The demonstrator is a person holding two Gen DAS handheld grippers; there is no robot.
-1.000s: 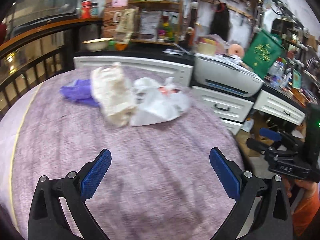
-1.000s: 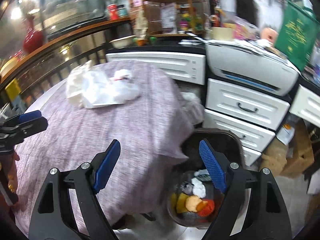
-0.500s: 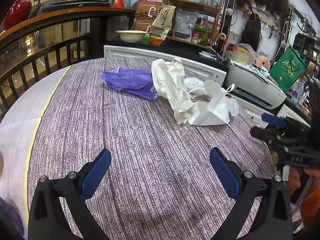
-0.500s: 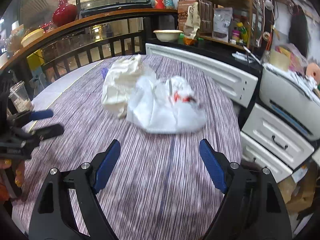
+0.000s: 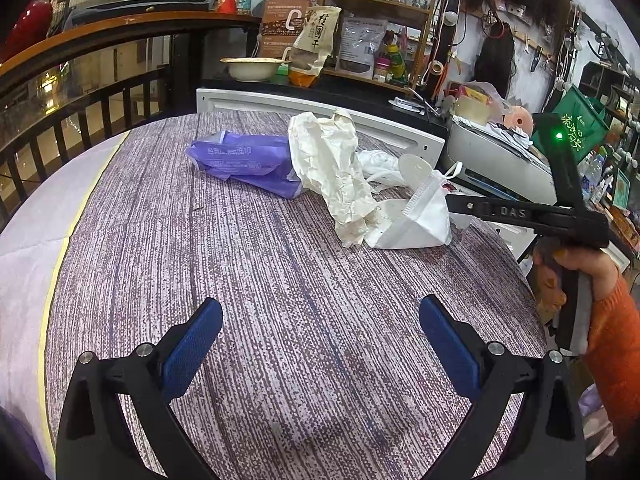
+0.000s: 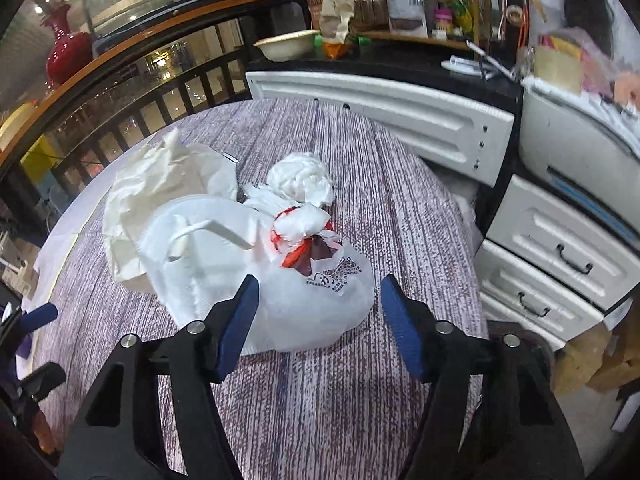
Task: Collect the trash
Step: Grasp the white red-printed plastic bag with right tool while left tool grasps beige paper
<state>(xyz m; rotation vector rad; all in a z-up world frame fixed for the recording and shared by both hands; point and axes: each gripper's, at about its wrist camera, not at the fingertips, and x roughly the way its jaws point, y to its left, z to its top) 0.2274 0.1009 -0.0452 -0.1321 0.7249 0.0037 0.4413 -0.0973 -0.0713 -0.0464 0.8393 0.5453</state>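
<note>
While the right gripper point(image 6: 318, 312) hangs with jaws spread around the near edge of the knotted plastic bag point(image 6: 320, 280), nothing is gripped. The bag lies at twelve o'clock on the table point(image 6: 320, 400), apparently touching the face mask point(image 6: 200, 248) at ten. Risk: closing pinches the mask too, or slick film slips. The left gripper point(image 5: 320, 334) is open, empty, well apart.

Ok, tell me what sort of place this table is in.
Probably a small shop or lived-in back room, not a lab: a wooden shelf of packaged foods, white drawer units carrying a grey-white printer, and a dark railing with glass overlooking a lit hall.
</note>
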